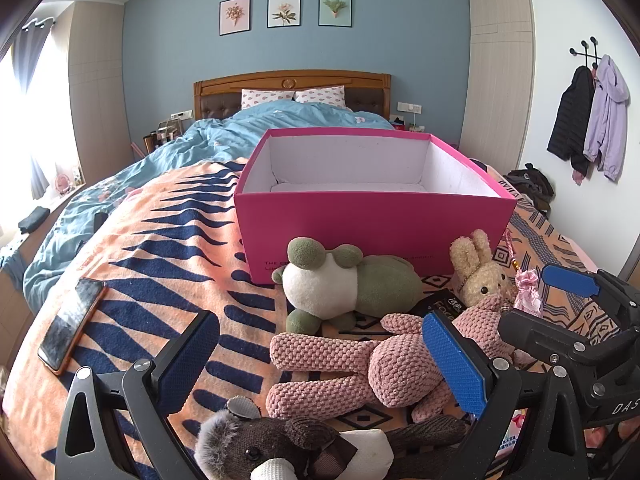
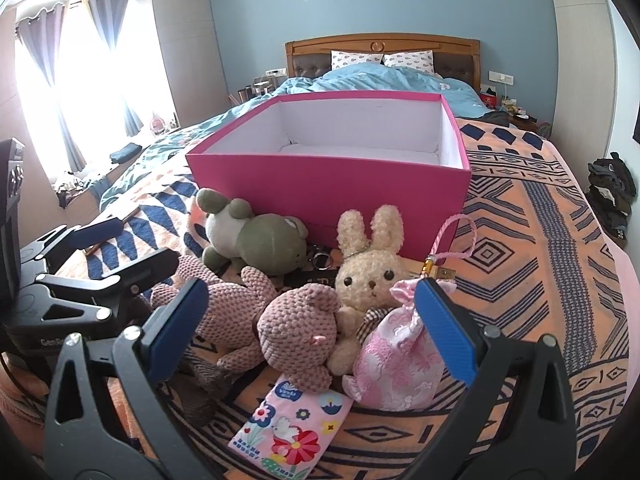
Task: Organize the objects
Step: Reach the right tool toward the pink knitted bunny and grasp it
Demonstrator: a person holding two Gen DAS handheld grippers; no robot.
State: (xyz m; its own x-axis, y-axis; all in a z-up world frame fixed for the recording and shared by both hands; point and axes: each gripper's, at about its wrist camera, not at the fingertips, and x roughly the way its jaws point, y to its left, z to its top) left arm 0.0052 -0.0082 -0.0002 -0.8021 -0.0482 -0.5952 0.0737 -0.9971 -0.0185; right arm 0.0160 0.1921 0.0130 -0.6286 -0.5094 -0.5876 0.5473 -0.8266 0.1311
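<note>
An empty pink box (image 1: 360, 224) (image 2: 328, 184) stands on the bed. In front of it lie a green frog plush (image 1: 344, 284) (image 2: 256, 236), a cream rabbit plush (image 1: 476, 272) (image 2: 370, 268), a pink knitted plush (image 1: 360, 364) (image 2: 296, 332), a brown donkey plush (image 1: 280, 444), a pink satin pouch (image 2: 396, 360) (image 1: 528, 288) and a flowered tissue pack (image 2: 292, 428). My left gripper (image 1: 320, 364) is open over the pink knitted plush. My right gripper (image 2: 312, 328) is open above the knitted plush's head and the pouch.
A phone (image 1: 72, 320) lies on the orange patterned blanket (image 2: 532, 280) at the left. A blue duvet (image 1: 168, 160) and pillows lie behind the box. Jackets (image 1: 588, 120) hang on the right wall. A dark bag (image 2: 612, 196) sits beside the bed.
</note>
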